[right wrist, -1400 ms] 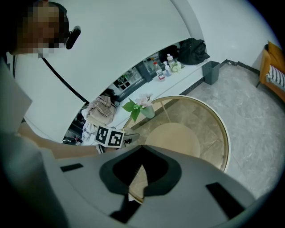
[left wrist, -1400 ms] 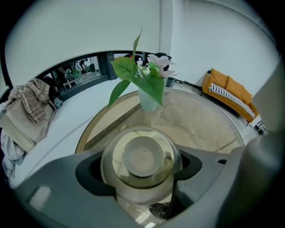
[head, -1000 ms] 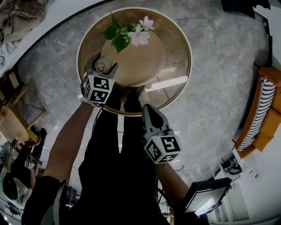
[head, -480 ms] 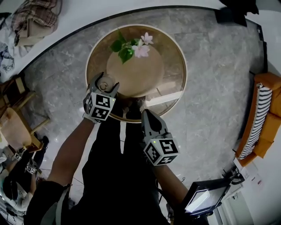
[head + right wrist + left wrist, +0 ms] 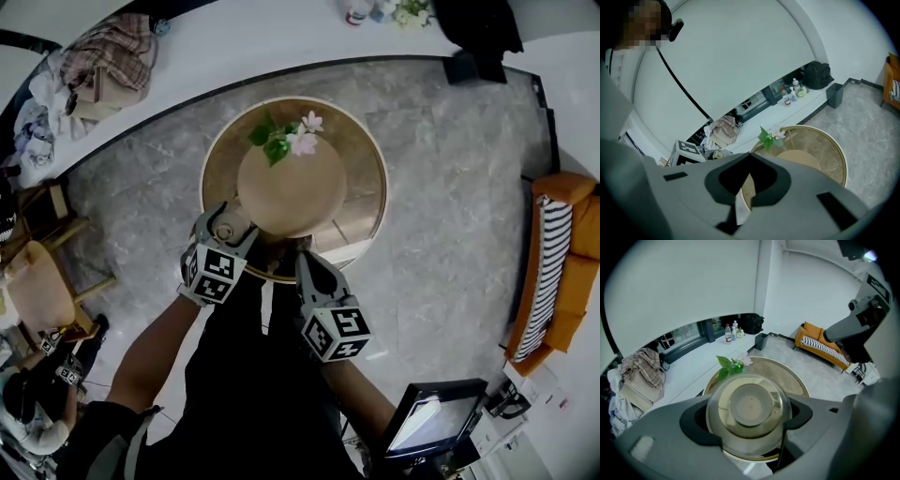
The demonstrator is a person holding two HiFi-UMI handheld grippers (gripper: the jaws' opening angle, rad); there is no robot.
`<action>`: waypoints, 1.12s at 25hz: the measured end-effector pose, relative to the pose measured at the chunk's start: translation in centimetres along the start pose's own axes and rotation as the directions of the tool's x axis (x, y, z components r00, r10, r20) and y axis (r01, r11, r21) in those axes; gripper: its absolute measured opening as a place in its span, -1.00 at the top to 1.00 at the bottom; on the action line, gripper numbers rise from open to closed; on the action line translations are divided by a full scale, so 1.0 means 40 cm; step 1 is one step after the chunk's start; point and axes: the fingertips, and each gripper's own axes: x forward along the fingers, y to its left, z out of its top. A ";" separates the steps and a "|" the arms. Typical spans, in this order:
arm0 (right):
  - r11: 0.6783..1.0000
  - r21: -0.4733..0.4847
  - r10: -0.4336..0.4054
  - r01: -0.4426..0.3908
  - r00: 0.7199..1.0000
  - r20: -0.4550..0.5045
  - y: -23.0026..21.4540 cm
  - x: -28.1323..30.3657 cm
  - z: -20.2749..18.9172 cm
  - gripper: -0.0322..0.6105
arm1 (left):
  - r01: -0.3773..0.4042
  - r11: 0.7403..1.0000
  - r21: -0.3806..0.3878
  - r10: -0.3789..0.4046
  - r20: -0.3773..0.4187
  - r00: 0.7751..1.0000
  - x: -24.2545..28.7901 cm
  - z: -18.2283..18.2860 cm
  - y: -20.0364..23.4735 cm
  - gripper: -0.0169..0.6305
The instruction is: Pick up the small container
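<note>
At the left of the head view, my left gripper has its jaws closed on the small container. In the left gripper view the two curved notches sit against its round wall on either side, roughly at mid-height. It looks like clear glass with a pale lid or base facing the camera (which of the two, I cannot tell). It hangs over the near-left rim of the round table, and I judge it already off the surface, though no view shows the gap plainly.

The job now is a clean lift. The wall is smooth and rounded, so I would hold the squeeze even, neither easing off nor clamping harder, and raise it straight, without tilting the gripper, so it cannot slide out through the notches. I would also draw it towards me and not forwards. The flowers stand at the far side of the table, well apart from the container, and there is no reason to go near them.

Just right of centre, the right gripper hangs off the table's near edge. Its jaws are brought together with nothing between them. I would leave it there, clear of the left arm's path upward.
</note>
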 end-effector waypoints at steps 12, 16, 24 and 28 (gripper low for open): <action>0.997 -0.058 0.057 -0.054 0.997 0.054 0.126 -0.112 0.067 0.91 | 0.083 0.996 0.017 -0.083 0.016 0.996 -0.257 0.027 -0.118 -0.09; 0.995 -0.070 0.076 -0.072 0.996 0.051 0.156 -0.137 0.069 0.91 | 0.088 0.996 0.015 -0.088 0.030 0.996 -0.306 0.044 -0.143 -0.09; 0.992 -0.091 0.097 -0.091 0.993 0.069 0.193 -0.184 0.089 0.91 | 0.088 0.996 0.018 -0.089 0.064 0.994 -0.398 0.089 -0.180 -0.09; 0.991 -0.108 0.094 -0.082 0.990 0.107 0.199 -0.213 0.130 0.91 | 0.101 0.995 0.007 -0.101 0.093 0.991 -0.453 0.120 -0.195 -0.09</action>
